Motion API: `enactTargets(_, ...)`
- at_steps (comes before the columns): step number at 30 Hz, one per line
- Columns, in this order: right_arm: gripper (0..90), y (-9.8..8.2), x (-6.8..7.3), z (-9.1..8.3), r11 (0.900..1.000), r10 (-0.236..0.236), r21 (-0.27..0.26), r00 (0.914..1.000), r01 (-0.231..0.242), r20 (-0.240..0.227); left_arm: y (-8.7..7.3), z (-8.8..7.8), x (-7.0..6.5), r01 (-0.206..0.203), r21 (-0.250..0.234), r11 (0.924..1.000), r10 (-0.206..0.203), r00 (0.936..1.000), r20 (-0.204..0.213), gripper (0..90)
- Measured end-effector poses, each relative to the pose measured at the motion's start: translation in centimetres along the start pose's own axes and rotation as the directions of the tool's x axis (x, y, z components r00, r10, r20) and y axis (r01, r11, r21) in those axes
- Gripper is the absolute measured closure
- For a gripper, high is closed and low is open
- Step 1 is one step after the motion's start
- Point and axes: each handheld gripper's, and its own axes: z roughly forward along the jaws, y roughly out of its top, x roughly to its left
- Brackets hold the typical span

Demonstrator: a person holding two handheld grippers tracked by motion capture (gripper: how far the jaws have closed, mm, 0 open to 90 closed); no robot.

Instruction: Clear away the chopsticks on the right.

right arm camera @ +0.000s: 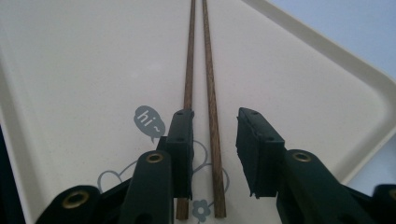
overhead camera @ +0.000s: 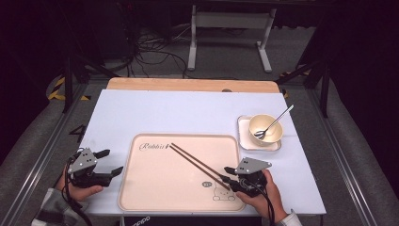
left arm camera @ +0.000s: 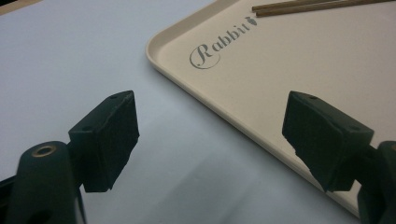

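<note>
Right gripper (overhead camera: pixel 229 176) is hovering over the chopsticks' (overhead camera: pixel 197 165) near ends, jaws parted, pinching nothing. Those two thin, dark brown sticks are lying side by side, slanting across the beige tray (overhead camera: pixel 141 197). Left gripper (overhead camera: pixel 109 162) is sitting spread wide, left of it.

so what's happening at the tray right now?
A person holds a gripper in each hand. The right gripper sits low over the near ends of the chopsticks lying on the tray, jaws apart around them, not pressing. The left gripper waits open beside the tray's left edge. A spoon rests in the bowl.
</note>
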Motion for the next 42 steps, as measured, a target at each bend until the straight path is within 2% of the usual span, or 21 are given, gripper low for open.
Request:
enactTargets(4, 71.7, 0.2, -0.2, 0.1, 1.0, -0.005, -0.002, 1.0, 0.005, 0.002, 0.0, 0.0, 0.0, -0.002, -0.003, 1.0, 0.002, 1.0, 0.0, 19.5)
enactTargets(11, 73.9, 0.6, -0.8, -0.3, 1.0, 0.0, -0.023, 1.0, 0.0, 0.005, 0.1, 0.0, 0.0, 0.001, -0.004, 1.0, -0.001, 1.0, 0.003, 19.5)
enactTargets(13, 74.8, 0.8, -1.2, -1.0, 1.0, -0.003, -0.03, 0.9997, 0.003, 0.023, 0.1, 0.0, 0.0, -0.004, -0.004, 1.0, 0.004, 1.0, 0.002, 19.5)
enactTargets(17, 78.1, 0.8, -2.1, -1.6, 0.999, 0.025, -0.039, 0.9989, -0.024, 0.039, 0.1, -0.1, 0.0, 0.0, -0.008, 1.0, 0.0, 1.0, 0.001, 19.7)
enactTargets(22, 84.8, 0.8, -2.3, -1.7, 0.999, 0.02, -0.043, 0.9985, -0.018, 0.05, 0.1, -0.1, -0.1, 0.002, -0.013, 0.9999, -0.002, 1.0, -0.004, 19.0)
enactTargets(26, 87.5, 0.2, -2.1, -0.8, 1.0, 0.017, -0.004, 0.9993, -0.017, 0.034, 0.1, -0.1, -0.1, 0.002, -0.011, 0.9999, -0.002, 1.0, -0.005, 18.9)
enactTargets(32, 80.2, 0.6, -1.9, 0.9, 0.999, 0.032, -0.01, 0.9995, -0.032, 0.001, 0.1, 0.1, -0.1, 0.006, -0.004, 1.0, -0.006, 1.0, -0.001, 18.7)
enactTargets(33, 80.2, 0.9, -1.8, 1.3, 1.0, 0.024, -0.008, 0.9997, -0.024, -0.008, 0.1, 0.2, -0.2, 0.002, -0.002, 1.0, -0.002, 1.0, 0.0, 18.7)
enactTargets(36, 90.0, 2.0, -1.4, 2.5, 1.0, -0.012, -0.012, 0.9987, 0.012, -0.05, 0.1, 0.2, -0.2, -0.007, 0.001, 1.0, 0.007, 1.0, 0.002, 19.0)
enactTargets(37, 90.0, 2.4, -1.3, 2.9, 0.999, -0.031, -0.011, 0.9971, 0.031, -0.069, 0.1, 0.2, -0.2, -0.006, 0.003, 1.0, 0.006, 1.0, 0.002, 19.2)
enactTargets(39, 90.0, 3.2, -0.9, 3.5, 0.998, -0.064, -0.006, 0.9953, 0.064, -0.073, 0.1, 0.2, -0.2, -0.003, 0.002, 1.0, 0.003, 1.0, 0.004, 19.1)
enactTargets(42, 90.0, 3.9, -0.9, 4.3, 0.997, -0.079, -0.001, 0.9938, 0.079, -0.078, 0.0, 0.2, -0.1, 0.007, 0.004, 1.0, -0.007, 1.0, 0.005, 19.1)
